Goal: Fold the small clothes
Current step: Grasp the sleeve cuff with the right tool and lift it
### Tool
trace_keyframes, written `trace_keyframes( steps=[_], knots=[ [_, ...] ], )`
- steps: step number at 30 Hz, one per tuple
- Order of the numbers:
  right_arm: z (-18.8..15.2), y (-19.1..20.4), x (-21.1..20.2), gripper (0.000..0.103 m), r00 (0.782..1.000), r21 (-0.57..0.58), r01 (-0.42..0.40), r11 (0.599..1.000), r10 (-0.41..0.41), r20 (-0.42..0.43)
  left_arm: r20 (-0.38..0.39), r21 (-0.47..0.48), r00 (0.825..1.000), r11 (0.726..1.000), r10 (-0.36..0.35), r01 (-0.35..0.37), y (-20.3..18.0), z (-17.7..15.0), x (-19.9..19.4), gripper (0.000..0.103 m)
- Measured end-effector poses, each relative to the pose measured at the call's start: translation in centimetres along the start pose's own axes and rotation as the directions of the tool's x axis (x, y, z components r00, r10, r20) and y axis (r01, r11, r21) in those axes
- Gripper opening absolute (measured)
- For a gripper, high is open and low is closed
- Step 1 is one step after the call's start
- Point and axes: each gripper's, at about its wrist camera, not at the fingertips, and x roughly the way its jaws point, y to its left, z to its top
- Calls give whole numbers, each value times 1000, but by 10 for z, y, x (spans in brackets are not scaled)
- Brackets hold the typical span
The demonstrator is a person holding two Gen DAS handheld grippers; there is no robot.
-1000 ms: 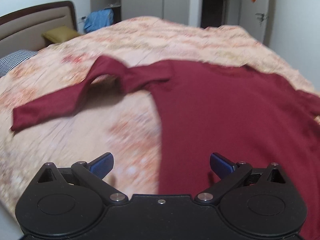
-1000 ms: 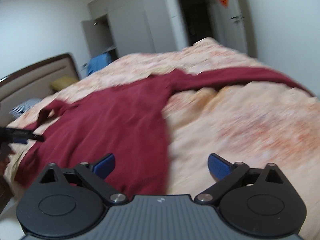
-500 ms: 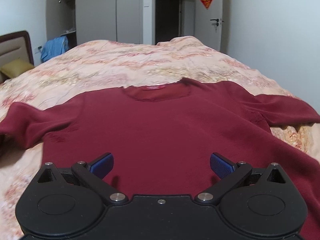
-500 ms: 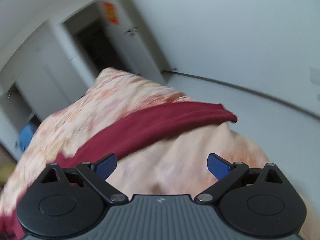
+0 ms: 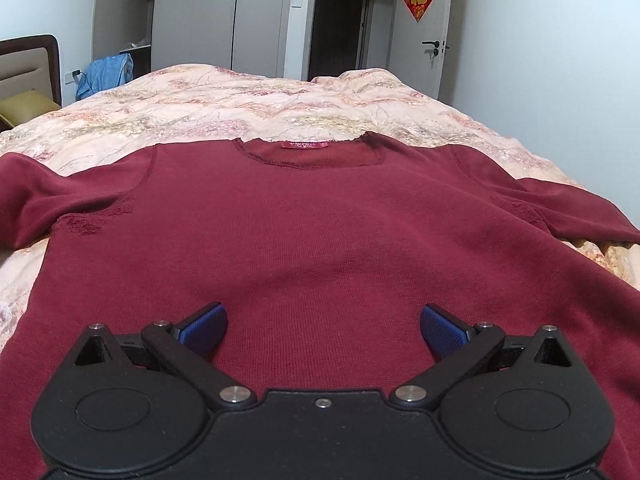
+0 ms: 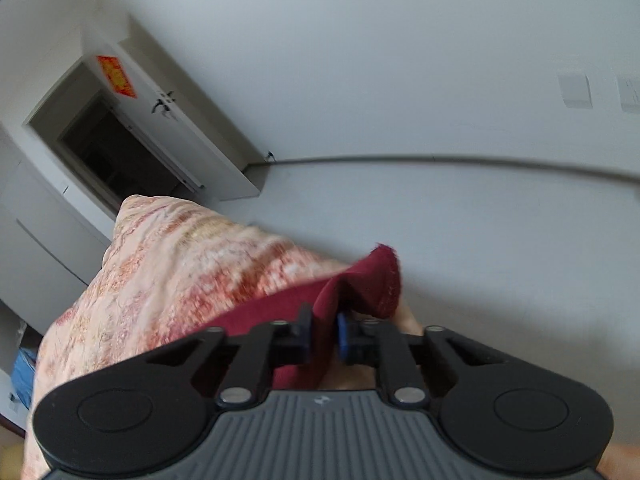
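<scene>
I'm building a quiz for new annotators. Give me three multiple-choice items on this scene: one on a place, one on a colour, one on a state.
1. Where does the sweater lie?
A. on the floor
B. on the bed quilt
C. on a chair

2. What colour is the sweater?
A. dark red
B. blue
C. grey

3. How do the right gripper jaws stand?
A. wide open
B. shut on nothing
C. shut on the sleeve

Answers:
1 B, it lies flat on the floral quilt.
2 A, the knit is dark red.
3 C, red cloth sits pinched between the jaws, while the left gripper is open.
</scene>
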Motion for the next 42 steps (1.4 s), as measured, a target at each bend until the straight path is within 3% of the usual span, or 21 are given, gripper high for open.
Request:
trace_keyframes(
  steps=[6,13,17,21,28,33,38,40,42],
  knots=[
    [39,6,-10,10,992,2,-45,999,45,120,2,-2,1000,1000,-4,4,2,0,1,103],
    [43,20,-1,10,993,-33,-21,999,24,117,-21,-10,999,1000,-24,24,5,5,-1,102],
    [42,56,-30,10,982,-158,-57,986,84,168,-50,-66,997,996,-63,60,15,16,-9,102],
    [41,114,-64,10,959,-279,-148,949,206,193,-54,-159,996,985,-72,63,27,25,-23,102],
    [2,232,-110,10,891,-467,-347,813,441,106,-26,-174,1000,985,-15,11,46,41,-54,102],
    [-62,308,-130,10,824,-583,-472,661,566,-25,20,-202,999,979,26,-22,71,48,-81,102],
    [-141,364,-124,10,769,-604,-573,554,619,-161,41,-244,996,968,75,-63,102,45,-101,102],
    [-177,378,-122,10,759,-602,-600,527,612,-220,42,-260,995,963,91,-77,113,42,-106,102],
    [-213,389,-120,10,764,-615,-607,503,584,-275,35,-273,994,957,108,-94,123,39,-109,102]
  ],
)
